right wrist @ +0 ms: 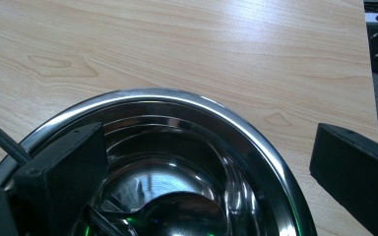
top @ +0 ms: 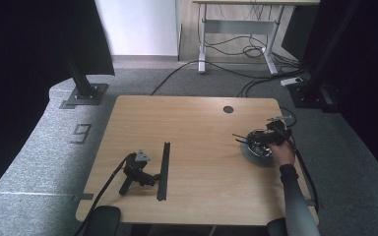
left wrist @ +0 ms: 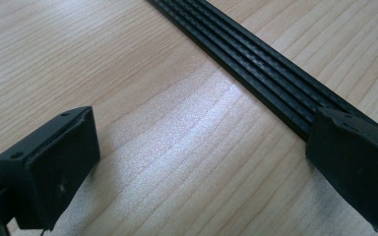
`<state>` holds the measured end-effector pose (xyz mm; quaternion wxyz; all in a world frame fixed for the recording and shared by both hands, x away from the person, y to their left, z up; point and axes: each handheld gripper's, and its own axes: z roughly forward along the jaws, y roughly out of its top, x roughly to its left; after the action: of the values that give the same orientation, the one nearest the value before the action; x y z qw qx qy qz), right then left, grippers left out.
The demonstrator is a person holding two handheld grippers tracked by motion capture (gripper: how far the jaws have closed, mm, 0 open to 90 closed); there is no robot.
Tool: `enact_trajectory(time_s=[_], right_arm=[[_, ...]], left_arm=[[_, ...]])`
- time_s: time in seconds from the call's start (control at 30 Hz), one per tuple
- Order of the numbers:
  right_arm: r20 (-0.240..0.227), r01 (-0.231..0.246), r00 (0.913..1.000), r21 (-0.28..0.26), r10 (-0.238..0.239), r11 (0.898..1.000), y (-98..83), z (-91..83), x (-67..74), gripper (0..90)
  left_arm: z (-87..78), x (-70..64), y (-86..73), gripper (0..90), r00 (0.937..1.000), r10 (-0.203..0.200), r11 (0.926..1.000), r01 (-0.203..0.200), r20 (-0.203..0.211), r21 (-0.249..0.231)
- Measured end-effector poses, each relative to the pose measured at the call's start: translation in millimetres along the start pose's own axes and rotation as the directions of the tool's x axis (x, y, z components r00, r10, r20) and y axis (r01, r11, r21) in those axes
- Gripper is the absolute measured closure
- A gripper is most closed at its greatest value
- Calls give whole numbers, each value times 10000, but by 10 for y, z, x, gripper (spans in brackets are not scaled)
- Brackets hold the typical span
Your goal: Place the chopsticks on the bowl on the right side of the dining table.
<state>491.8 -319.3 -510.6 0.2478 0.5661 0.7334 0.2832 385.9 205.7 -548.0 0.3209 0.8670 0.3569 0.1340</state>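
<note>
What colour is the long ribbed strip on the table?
Black strip, with lengthwise ridges; the left gripper view shows it best.

Wood table (top: 192,162), light brown, w/ a round hole (top: 228,109) near the far edge. A long black strip (top: 164,170) lies flat on the left part. The left gripper (top: 137,170) lies on the wood just beside it. A shiny metal bowl (top: 257,150) sits on the right part, near the edge.
</note>
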Motion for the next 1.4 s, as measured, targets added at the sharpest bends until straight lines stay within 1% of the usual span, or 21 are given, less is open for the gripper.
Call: enact_trajectory(time_s=[0.17, 0.27, 0.3, 0.33, 0.37, 0.4, 0.47, 0.57, 0.63, 0.67, 0.7, 0.73, 0.77, 0.87, 0.93, 0.97, 1.07, 1.17, 1.27, 1.33, 1.4], right_arm=[[-156, 99, 9998, 35, -99, 9999, -13, -13, 23, 5], [-139, 110, 9998, 51, -109, 9999, -17, -43, 23, 3], [-163, 89, 9998, -51, -90, 9999, -15, -111, 11, 3], [-163, 89, 9998, -51, -90, 9999, -15, -111, 11, 3], [-142, 27, 9999, -199, -30, 9998, -22, -210, 0, 3], [-142, 27, 9999, -199, -30, 9998, -22, -210, 0, 3], [-301, -141, 9995, -382, 130, 9992, -43, -323, -13, 3], [-470, -228, 9987, -442, 207, 9988, -115, -482, -25, 13], [-613, -230, 9979, -366, 207, 9991, -180, -563, -37, 55], [-733, -285, 9970, -319, 261, 9991, -216, -599, -52, 100], [-831, -358, 9960, -355, 327, 9987, -254, -630, -69, 166], [-932, -405, 9950, -390, 367, 9984, -299, -661, -90, 192], [-950, -436, 9947, -381, 399, 9983, -323, -671, -103, 202], [-1007, -525, 9936, -173, 505, 9985, -390, -679, -155, 276], [-1186, -551, 9915, -36, 543, 9985, -421, -670, -173, 358], [-1234, -467, 9913, 27, 467, 9989, -431, -666, -170, 364], [-1111, -450, 9928, 7, 448, 9990, -437, -678, -173, 417], [-1113, -523, 9924, 9, 521, 9986, -445, -687, -195, 432], [-1063, -550, 9927, 185, 566, 9983, -447, -716, -216, 435], [-1128, -603, 9917, 186, 621, 9980, -443, -743, -223, 438], [-1384, -576, 9885, 320, 615, 9978, -432, -769, -212, 449]], left_arm=[[-1, 1, 0, 0, 10000, 14, 10000, -14, 1, 12], [0, 0, 0, 0, 10000, 1, 10000, -1, 0, 2], [0, -1, 0, 0, 10000, -6, 10000, 6, -1, -3], [0, -1, 0, 0, 10000, -6, 10000, 6, 0, -3], [0, -1, 0, 0, 10000, -10, 10000, 10, 0, -4], [0, -1, 0, 0, 10000, -10, 10000, 10, 0, -4], [0, 0, -1, 0, 10000, -7, 10000, 7, 1, -4], [-1, 1, -1, 0, 10000, 11, 10000, -11, 4, 13], [-1, 2, -1, 0, 10000, 11, 10000, -11, 3, 14], [-1, 2, -1, 0, 10000, 14, 10000, -15, 4, 15], [0, 1, -1, 0, 10000, -4, 10000, 4, 3, -1], [-1, 2, -1, 0, 10000, 14, 10000, -14, 5, 16], [0, 0, -1, 0, 10000, -10, 10000, 10, 3, -6], [-1, 2, -1, 0, 10000, 10, 10000, -10, 4, 12], [0, 0, -1, 0, 10000, -10, 10000, 10, 2, -3], [-1, 1, 0, 0, 10000, 13, 10000, -14, 3, 16], [-1, 1, 0, 0, 10000, 14, 10000, -14, 2, 16], [-1, 0, 0, 0, 10000, 11, 10000, -11, 2, 13], [-1, 0, 0, 0, 10000, 14, 10000, -14, 1, 16], [-1, 0, 0, 0, 10000, 13, 10000, -13, 2, 16], [-1, 0, 0, 0, 10000, 14, 10000, -14, 1, 16]])
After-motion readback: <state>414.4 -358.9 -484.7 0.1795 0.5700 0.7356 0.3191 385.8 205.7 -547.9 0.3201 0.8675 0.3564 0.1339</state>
